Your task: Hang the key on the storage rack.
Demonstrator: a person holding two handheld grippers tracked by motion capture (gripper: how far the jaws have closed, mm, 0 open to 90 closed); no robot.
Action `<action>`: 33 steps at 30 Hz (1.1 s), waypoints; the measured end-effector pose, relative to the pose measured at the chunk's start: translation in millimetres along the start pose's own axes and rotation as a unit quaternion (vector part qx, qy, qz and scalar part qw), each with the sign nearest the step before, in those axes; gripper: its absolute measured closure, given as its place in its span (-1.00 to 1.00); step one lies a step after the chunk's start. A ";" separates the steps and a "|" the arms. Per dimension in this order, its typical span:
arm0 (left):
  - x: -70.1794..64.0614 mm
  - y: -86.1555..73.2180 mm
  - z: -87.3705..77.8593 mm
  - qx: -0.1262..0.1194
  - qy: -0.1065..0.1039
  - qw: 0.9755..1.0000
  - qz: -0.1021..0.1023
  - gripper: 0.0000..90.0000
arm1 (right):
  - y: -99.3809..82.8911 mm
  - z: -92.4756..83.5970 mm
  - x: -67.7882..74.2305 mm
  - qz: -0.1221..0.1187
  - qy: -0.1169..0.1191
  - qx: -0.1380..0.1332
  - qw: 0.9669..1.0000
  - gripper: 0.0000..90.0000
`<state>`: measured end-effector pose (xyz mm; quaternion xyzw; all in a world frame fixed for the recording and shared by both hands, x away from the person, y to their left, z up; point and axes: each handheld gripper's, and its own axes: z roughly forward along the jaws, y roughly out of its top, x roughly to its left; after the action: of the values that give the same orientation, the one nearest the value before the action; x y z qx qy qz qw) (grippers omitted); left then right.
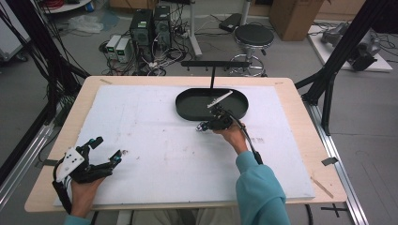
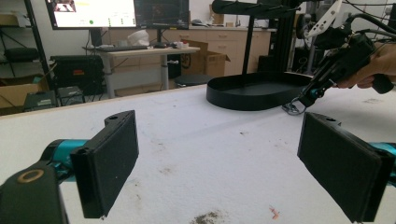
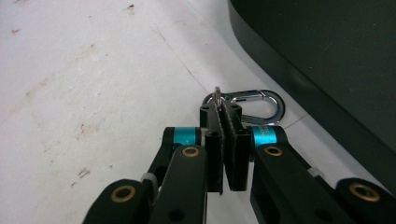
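At the lower left of the high view the left gripper [image 1: 106, 151] rests on the white worktop [image 1: 155, 140], its fingers spread wide and empty. Just right of centre, the right gripper [image 1: 202, 126] has its fingers pinched together on the ring of a silver carabiner clip [image 3: 254, 105], which lies on the worktop just beside the black tray [image 1: 187, 108]. To lift it well, the pinch should stay firm while the clip clears the tray's wall. The tray itself looks empty apart from its upright stand.

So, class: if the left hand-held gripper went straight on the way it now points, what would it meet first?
Probably bare white table top, then the black tray beside the right hand-held gripper. Depth is hard to judge.
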<state>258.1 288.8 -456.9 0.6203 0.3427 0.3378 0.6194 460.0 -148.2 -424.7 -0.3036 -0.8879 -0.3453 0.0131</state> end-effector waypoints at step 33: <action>0.7 0.1 0.6 0.001 0.001 1.000 -0.004 -0.71 | 47.9 -71.0 15.3 -0.069 -0.029 -0.092 0.993 0.98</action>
<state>259.0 289.1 -456.7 0.6192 0.3462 0.3350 0.6201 460.5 -156.5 -338.0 -0.2511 -0.8713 -0.4167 -0.0641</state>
